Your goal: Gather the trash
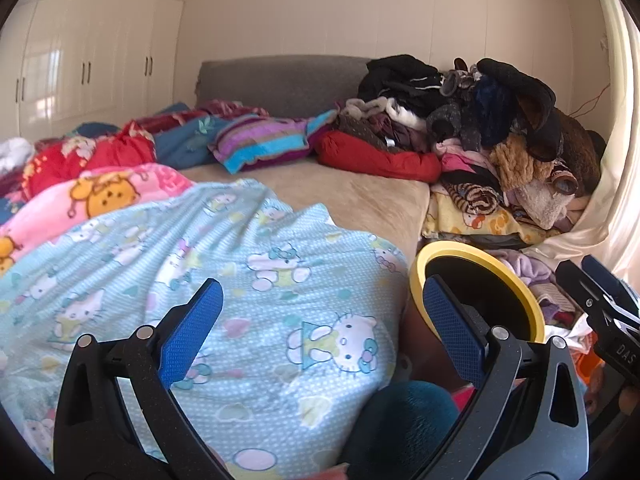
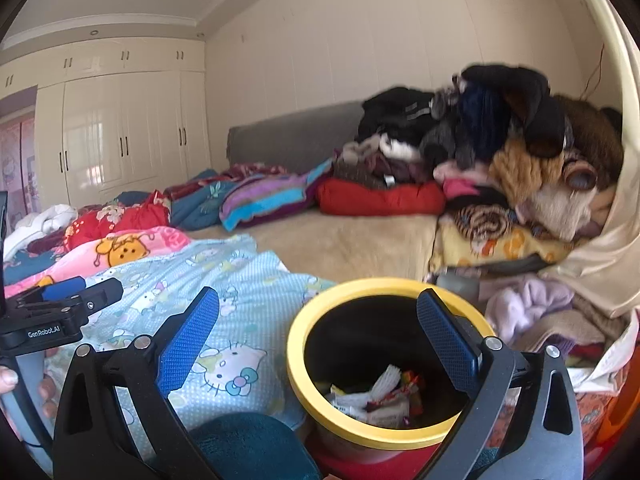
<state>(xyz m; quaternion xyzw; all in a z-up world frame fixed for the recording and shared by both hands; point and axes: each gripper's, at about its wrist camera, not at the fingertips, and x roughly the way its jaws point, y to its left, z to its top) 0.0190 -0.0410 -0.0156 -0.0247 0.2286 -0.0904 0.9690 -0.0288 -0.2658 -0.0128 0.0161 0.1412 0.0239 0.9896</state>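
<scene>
bedroom scene, both wrist views. the left gripper (image 1: 320, 330), black-framed with blue textured pads, has its jaws spread wide and holds nothing; below it lies a pale blue cartoon-cat print blanket (image 1: 224, 280). the right gripper (image 2: 320, 330), of the same build, is likewise fully released, with nothing between its pads.

the task's receptacle, a round bin with a yellow plastic rim and black liner (image 2: 298, 364), stands beside the bed, just under and ahead of the right gripper; the right-hand pad of that gripper overlaps the bin's mouth in the view, though contact cannot be confirmed. in the left wrist view the same bin (image 1: 536, 308) appears behind the gripper's right-hand pad.

at the bottom of the bin lies a small heap of crumpled wrappers and white paper scraps (image 2: 380, 396), so some trash appears already collected.

on the beige bed cover (image 2: 344, 240) no loose litter can be made out. a tall heap of dark and brown clothing (image 2: 500, 140) fills the far right corner, and folded striped and red bedding (image 2: 280, 196) lies along the grey headboard (image 2: 288, 136). a mixed pile of cloth beside the bin (image 2: 532, 304) may hide further scraps; this cannot be told.

judgement: with both grippers empty, the task seems to be between pickups or near its end; any remaining step would be locating more litter.
</scene>
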